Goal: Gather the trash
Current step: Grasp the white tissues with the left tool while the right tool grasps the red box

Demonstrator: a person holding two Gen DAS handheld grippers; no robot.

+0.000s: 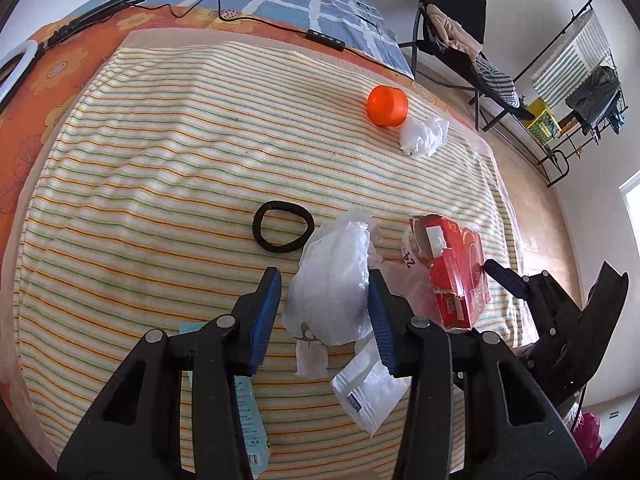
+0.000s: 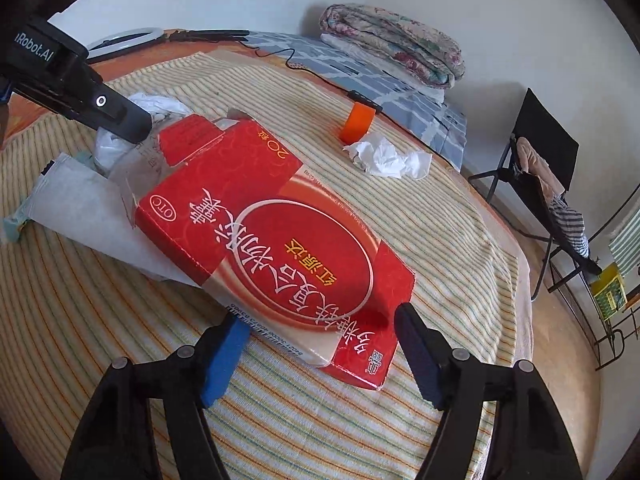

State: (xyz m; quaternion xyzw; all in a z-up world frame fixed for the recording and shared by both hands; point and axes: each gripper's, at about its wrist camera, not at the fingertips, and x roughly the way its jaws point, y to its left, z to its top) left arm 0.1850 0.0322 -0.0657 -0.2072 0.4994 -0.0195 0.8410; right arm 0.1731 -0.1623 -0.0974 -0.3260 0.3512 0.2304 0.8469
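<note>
In the left wrist view my left gripper [image 1: 324,312] is open, its blue pads on either side of a crumpled white plastic bag [image 1: 332,284] on the striped cloth. A flat white packet [image 1: 370,396] lies under the right finger. A torn red medicine box [image 1: 456,276] lies to the right. In the right wrist view my right gripper [image 2: 324,356] is open, its fingers flanking the near end of the red box [image 2: 272,248], which rests on white paper [image 2: 92,212]. A crumpled white tissue [image 2: 388,158] and an orange cap [image 2: 356,120] lie farther back.
A black hair tie [image 1: 282,232] lies left of the bag. A blue-green wrapper [image 1: 248,420] lies under my left gripper. A black cable with a controller [image 1: 324,38] crosses the bed's far side. A folded quilt [image 2: 396,44], a black chair [image 2: 536,160] and a drying rack [image 1: 568,92] stand beyond.
</note>
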